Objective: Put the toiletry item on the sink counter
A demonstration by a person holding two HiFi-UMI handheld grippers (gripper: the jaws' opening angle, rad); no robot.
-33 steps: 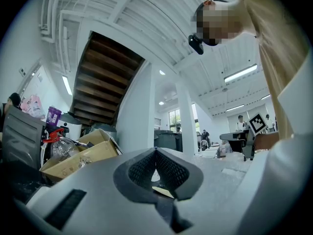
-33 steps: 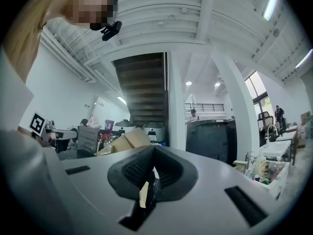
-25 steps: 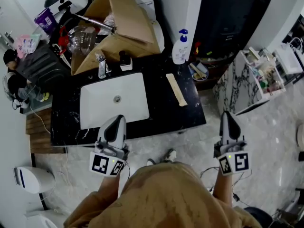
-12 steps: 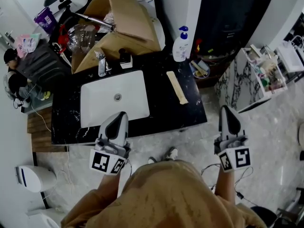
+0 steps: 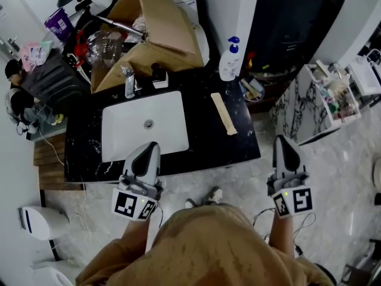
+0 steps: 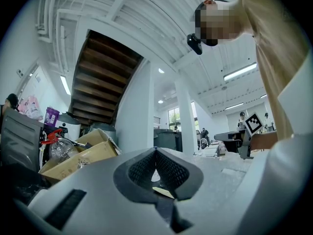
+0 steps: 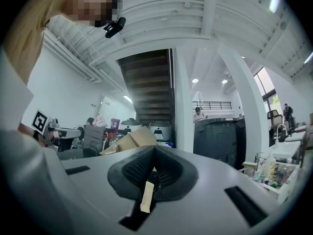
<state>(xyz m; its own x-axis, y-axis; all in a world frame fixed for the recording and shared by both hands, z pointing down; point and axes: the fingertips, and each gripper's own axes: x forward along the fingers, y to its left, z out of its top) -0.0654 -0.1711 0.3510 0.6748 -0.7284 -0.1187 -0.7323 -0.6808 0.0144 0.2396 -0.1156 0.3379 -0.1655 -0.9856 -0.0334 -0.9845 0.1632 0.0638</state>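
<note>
A long flat tan toiletry item (image 5: 224, 113) lies on the black sink counter (image 5: 202, 142), to the right of the white basin (image 5: 144, 126). A white pump bottle (image 5: 230, 59) stands at the counter's back right corner. My left gripper (image 5: 147, 146) hovers over the counter's front edge below the basin, its jaws shut and empty (image 6: 155, 150). My right gripper (image 5: 284, 140) hangs over the floor, to the right of the counter, also shut with nothing held (image 7: 154, 148). Through the gap under its jaws the right gripper view shows the tan item (image 7: 145, 196) lying beyond.
An open cardboard box (image 5: 149, 34) and a clear plastic bottle (image 5: 104, 46) crowd the counter's back. The faucet (image 5: 128, 82) stands behind the basin. A marble-sided shelf unit (image 5: 318, 97) with small items is at the right. A person (image 5: 15, 94) sits at far left.
</note>
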